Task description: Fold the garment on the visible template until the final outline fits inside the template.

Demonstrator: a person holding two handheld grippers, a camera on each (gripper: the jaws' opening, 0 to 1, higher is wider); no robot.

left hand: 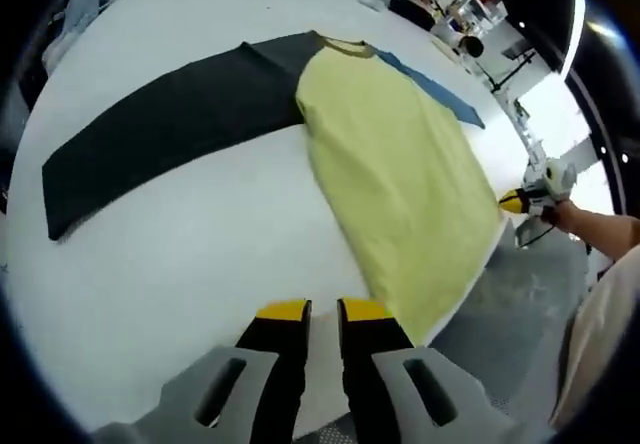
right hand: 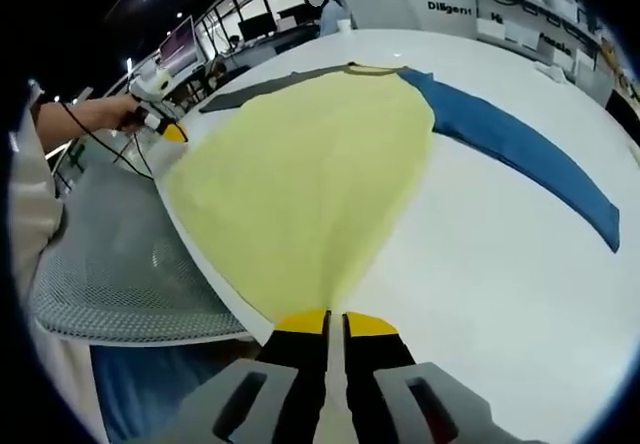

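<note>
Flat on the white desk (left hand: 180, 254): a garment (left hand: 400, 174) with yellow body, one dark grey sleeve (left hand: 170, 129) and one blue sleeve (left hand: 430, 86). In the left gripper view, yellow body running from centre down toward 5 o'clock, hem reaching the desk's near edge; grey sleeve stretched out toward 9 o'clock; blue sleeve peeking out behind at 1 o'clock. Left tongs (left hand: 322, 312) at 6 o'clock, tips nearly together with a thin gap, gripping nothing, poised just beside the hem corner. Right tongs (left hand: 513, 202) at 3 o'clock by the far hem corner, held in a hand; whether clamped there, cannot tell from this angle.

In the right gripper view, right tongs (right hand: 335, 322) at 6 o'clock, tips almost closed, on or just over the yellow hem; cloth between them or not, cannot tell. Blue sleeve (right hand: 520, 149) sweeping toward 3 o'clock. Left tongs (right hand: 170, 131) at 10 o'clock by the other corner.

Around: a grey mesh chair seat (right hand: 120, 264) below the desk edge at 8 o'clock, shelves and screens (right hand: 250, 24) along the back at 12 o'clock.
</note>
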